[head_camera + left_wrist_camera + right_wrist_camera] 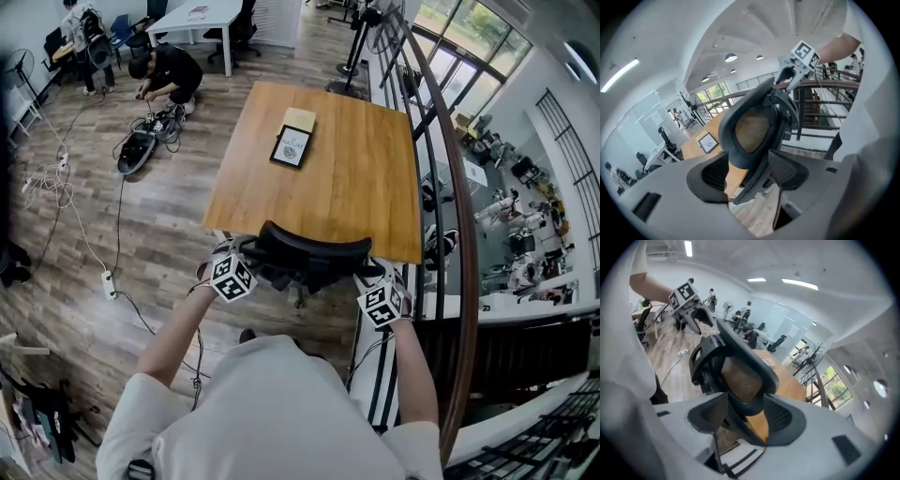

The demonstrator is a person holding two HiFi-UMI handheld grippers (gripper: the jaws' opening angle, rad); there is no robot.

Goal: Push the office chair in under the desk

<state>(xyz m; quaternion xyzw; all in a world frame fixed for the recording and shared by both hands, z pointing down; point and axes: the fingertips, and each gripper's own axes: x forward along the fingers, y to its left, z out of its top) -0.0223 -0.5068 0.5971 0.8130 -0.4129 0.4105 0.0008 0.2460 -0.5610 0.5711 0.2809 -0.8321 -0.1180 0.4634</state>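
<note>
Head view, desk [356, 187]; gripper views, jaws gripping office chair [751, 132]

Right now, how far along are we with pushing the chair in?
Done: the left gripper and right gripper each clamp the chair backrest. In hand: the backrest is about level with the desk's near edge. Left: the seat is hidden, so I can't tell how far under it sits; likely a last push, then release.

Left gripper [242, 263] and right gripper [372, 281] held forward side by side — jaws clamped.
</note>
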